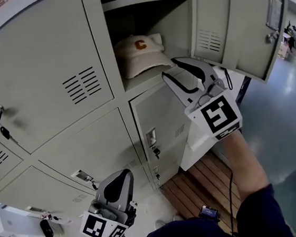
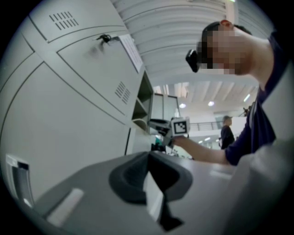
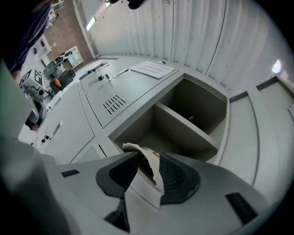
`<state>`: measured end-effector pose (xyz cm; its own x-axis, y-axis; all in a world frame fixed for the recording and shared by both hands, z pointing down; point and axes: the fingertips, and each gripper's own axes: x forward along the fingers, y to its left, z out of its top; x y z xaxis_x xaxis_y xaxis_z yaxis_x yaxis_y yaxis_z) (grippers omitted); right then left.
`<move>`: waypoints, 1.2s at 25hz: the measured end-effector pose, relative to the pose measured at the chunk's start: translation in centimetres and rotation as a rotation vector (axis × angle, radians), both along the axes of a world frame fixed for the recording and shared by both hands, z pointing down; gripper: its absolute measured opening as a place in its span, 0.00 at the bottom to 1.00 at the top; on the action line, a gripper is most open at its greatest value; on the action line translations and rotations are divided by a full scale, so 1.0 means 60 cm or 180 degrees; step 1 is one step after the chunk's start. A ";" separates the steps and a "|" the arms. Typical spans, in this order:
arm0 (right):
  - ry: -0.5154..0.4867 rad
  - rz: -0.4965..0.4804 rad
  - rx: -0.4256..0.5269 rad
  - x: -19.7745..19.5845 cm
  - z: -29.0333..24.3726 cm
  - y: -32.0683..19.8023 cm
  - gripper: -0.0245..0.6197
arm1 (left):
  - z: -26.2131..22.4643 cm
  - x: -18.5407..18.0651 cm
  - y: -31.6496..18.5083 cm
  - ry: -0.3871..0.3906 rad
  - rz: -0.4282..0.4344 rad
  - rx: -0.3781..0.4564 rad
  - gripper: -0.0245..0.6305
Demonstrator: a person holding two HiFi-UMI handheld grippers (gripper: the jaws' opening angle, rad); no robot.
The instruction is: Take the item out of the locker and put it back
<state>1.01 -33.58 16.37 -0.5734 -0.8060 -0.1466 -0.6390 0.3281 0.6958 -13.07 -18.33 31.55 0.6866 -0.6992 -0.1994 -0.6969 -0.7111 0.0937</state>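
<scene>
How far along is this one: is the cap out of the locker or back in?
The cap lies inside the open locker compartment: put back or not yet taken, these views cannot say. Nothing is held: the right gripper is at the cap's brim, jaws open; the left gripper hangs low, shut, empty. Left: at least withdrawing; the locker door stands open.

Soft, even indoor light, the locker [image 1: 145, 0] interior shadowed at upper centre; both gripper views bulge, corners black, foregrounds blurred.
</scene>
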 end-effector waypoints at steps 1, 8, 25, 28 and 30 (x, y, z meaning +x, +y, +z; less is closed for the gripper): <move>0.0079 0.0007 0.0006 -0.003 0.000 -0.010 0.21 | 0.000 0.002 -0.002 0.0004 0.0001 0.0000 0.04; 0.0572 0.0124 -0.0023 -0.016 0.007 -0.056 0.22 | 0.012 0.003 -0.012 0.0057 -0.0003 -0.0038 0.04; 0.0725 0.0425 0.0047 -0.026 0.000 -0.110 0.11 | 0.015 -0.015 -0.015 0.0098 -0.0065 -0.0055 0.04; 0.0667 0.0502 0.0113 -0.021 -0.006 -0.111 0.10 | 0.018 -0.019 -0.015 0.0083 -0.0096 -0.0071 0.04; 0.0645 0.0539 0.0168 -0.019 -0.012 -0.111 0.09 | 0.017 -0.020 -0.012 0.0074 -0.0106 -0.0071 0.04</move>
